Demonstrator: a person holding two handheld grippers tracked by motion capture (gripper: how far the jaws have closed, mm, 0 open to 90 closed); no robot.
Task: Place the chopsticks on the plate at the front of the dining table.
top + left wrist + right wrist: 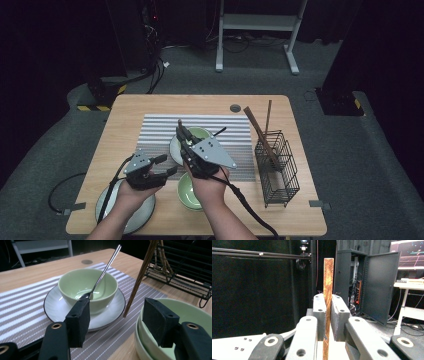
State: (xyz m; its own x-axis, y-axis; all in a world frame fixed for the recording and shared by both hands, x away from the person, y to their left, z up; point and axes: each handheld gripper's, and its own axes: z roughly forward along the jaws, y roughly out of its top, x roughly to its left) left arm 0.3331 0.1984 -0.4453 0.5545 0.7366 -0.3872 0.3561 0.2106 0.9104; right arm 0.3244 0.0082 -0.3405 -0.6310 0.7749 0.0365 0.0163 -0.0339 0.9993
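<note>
My right gripper (325, 312) is clamped on a wooden chopstick (328, 285) sticking up at 12 o'clock. My left gripper (117, 322) hangs released with nothing between the pads, the bowl (87, 288) with a spoon (105, 270) at its 11 o'clock.

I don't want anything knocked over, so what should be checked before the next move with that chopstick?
1. Right gripper clamped on chopstick: ok.
2. Left gripper open, nothing between its pads: ok.
3. Chopstick's lower tip clear of plate: ok; touching the placemat: cannot tell.
4. Spoon resting in green bowl: ok.
5. Wire rack upright, room left inside: ok.
</note>
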